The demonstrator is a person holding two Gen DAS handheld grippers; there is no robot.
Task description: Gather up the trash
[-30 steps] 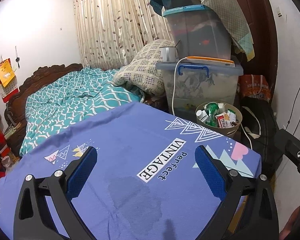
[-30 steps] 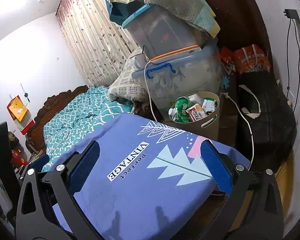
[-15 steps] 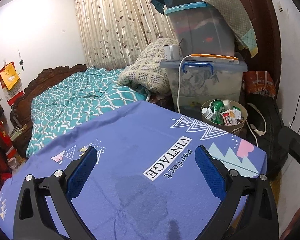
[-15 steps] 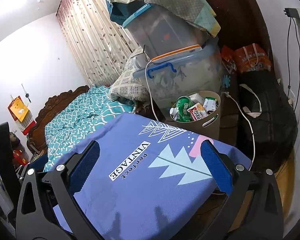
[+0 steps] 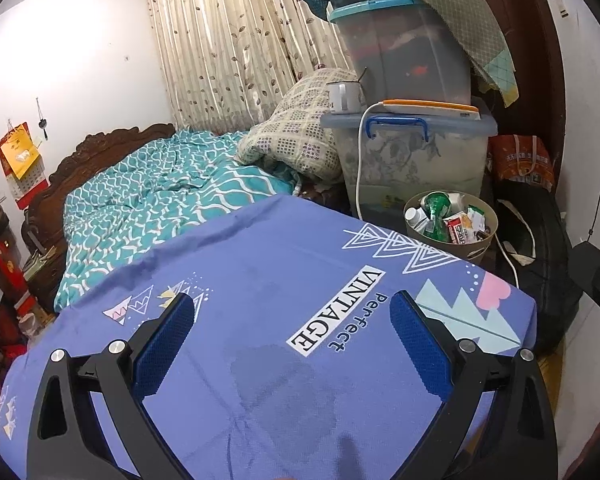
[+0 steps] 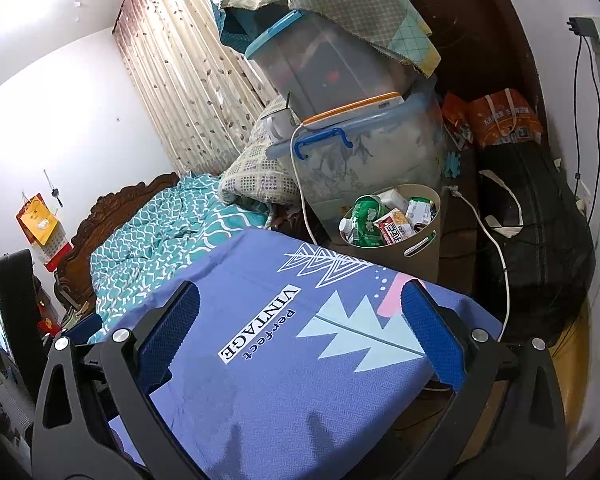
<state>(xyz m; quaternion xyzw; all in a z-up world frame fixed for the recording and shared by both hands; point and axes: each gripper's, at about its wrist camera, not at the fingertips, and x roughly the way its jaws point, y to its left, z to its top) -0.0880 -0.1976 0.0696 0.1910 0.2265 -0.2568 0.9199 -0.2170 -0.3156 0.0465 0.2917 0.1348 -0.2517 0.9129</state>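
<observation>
Ahead of my tongs lies a purple printed cloth (image 5: 260, 280); beyond it, a teal-quilted bed (image 5: 160, 196) and stacked storage boxes (image 5: 412, 152).

bin (image 6: 422, 254) base: behind tablecloth (image 6: 300, 360) | carton labels: too small to read

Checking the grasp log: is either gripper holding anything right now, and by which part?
Nothing is held. The left gripper and the right gripper are both open over the purple cloth; the trash sits in the bin.

Home bedroom: carved-headboard bed (image 5: 112, 184), curtains (image 5: 236, 48) (leaf-patterned), stacked storage bins (image 5: 408, 92).
</observation>
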